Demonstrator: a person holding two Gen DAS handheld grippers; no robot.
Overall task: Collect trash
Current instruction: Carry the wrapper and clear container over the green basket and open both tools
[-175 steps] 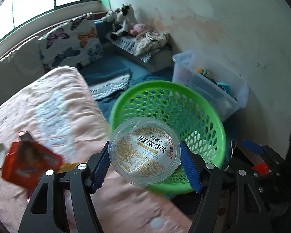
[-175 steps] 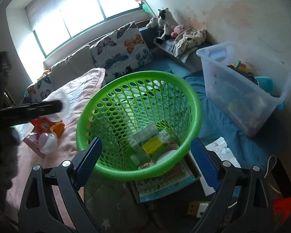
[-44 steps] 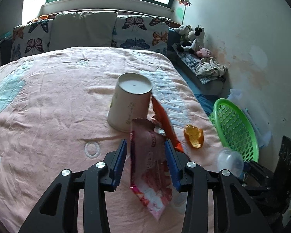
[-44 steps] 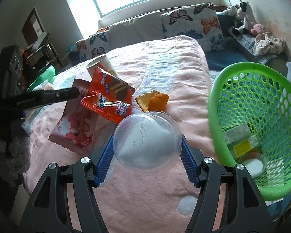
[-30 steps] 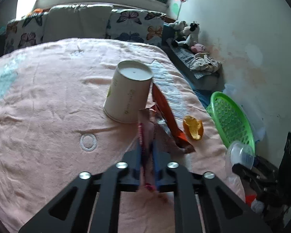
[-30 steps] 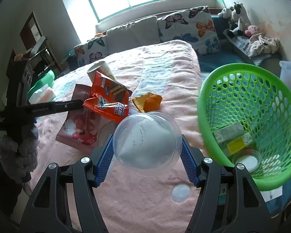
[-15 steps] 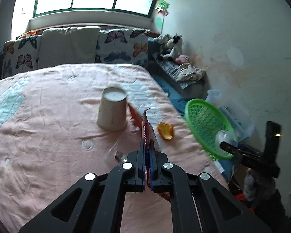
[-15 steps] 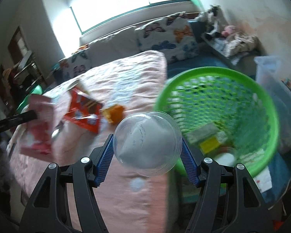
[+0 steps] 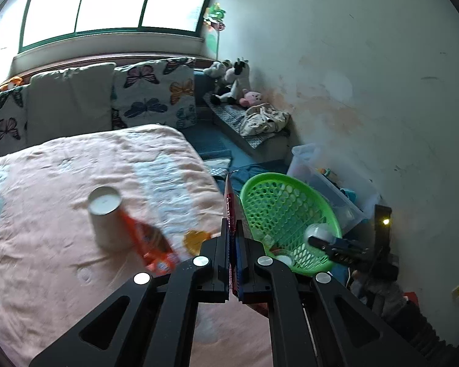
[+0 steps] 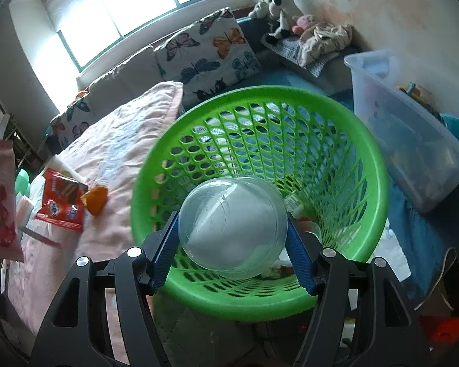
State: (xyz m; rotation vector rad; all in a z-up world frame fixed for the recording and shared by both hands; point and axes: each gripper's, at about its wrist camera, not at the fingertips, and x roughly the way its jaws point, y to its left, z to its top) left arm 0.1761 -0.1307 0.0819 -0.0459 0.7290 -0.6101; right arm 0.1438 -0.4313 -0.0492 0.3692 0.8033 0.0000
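Right gripper (image 10: 232,229) tilted down over basket (image 10: 373,165).

Daylight came from a wide green-framed window (image 9: 113,6) far ahead of both grippers, overexposed to plain white. The room below it was dim and greenish. Both fisheye views curved straight lines and darkened to black at the corners. Ahead and left of the left gripper (image 9: 233,263), the orange snack wrapper (image 9: 150,244) and white paper cup (image 9: 107,220) were smeared by motion blur. The clear round plastic lid (image 10: 232,226) between the right gripper's fingers showed pale glare.
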